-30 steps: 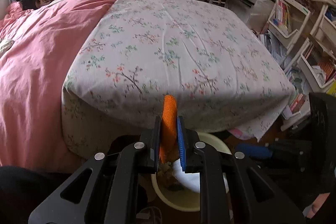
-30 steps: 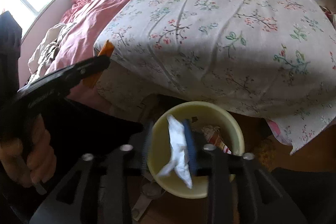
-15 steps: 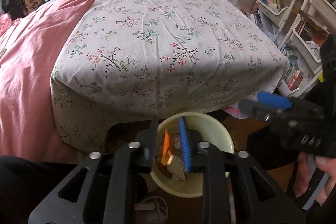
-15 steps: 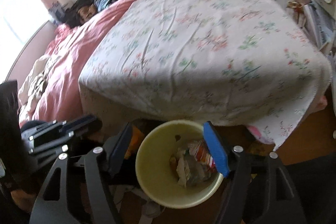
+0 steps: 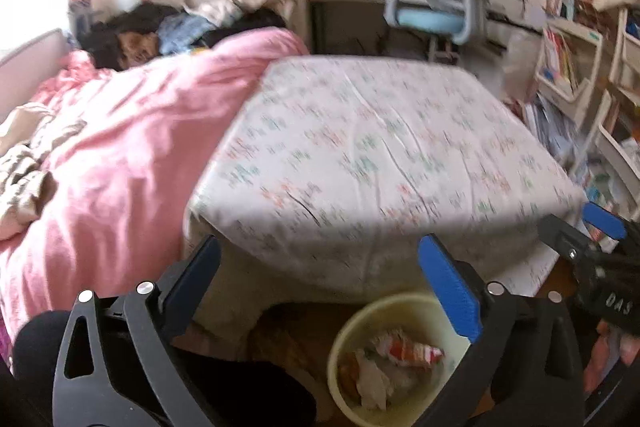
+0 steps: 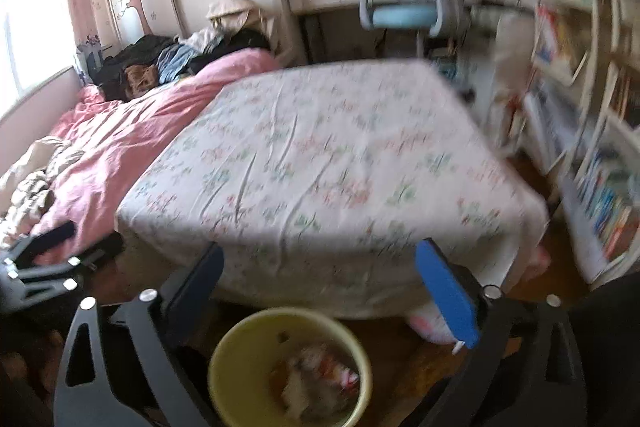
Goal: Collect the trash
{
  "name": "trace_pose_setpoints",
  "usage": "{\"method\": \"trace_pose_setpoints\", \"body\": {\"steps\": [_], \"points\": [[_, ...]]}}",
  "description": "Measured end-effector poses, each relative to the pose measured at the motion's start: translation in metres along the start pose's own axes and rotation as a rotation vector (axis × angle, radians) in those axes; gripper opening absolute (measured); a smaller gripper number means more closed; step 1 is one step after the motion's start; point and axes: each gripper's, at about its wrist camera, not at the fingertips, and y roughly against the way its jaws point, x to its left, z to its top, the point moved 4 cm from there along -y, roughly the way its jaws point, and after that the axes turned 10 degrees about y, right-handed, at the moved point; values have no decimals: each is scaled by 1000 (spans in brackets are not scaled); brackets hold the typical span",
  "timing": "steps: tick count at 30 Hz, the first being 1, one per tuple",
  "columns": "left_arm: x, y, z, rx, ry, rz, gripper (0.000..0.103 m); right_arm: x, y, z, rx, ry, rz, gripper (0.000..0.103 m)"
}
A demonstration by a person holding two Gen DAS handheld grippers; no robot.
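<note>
Both grippers have their jaws spread wide with nothing in them, left gripper (image 5: 320,283) and right gripper (image 6: 320,283) alike. Landmark is the bed (image 6: 320,163) with the flowery sheet: the yellow bin (image 5: 344,343) sits on the floor right below its near edge. Trash (image 5: 384,363) lies inside the bin, wrappers and crumpled paper, under the jaws.

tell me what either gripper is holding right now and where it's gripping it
Nothing is held. The left gripper and right gripper both stand wide open with nothing between their fingers; the trash lies in the yellow bin.
</note>
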Motion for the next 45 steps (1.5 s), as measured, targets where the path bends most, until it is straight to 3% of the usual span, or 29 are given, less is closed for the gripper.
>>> {"method": "trace_pose_setpoints", "body": {"steps": [4,14,45], "points": [[5,8,10,-58,-6,33,96,1,1,5,-40,29,-44,95],[13,21,21,-131,18,48,96,-1,-5,6,-24,41,-60,95],[16,27,22,-153,47,33,96,7,3,5,-54,57,-87,95]]}}
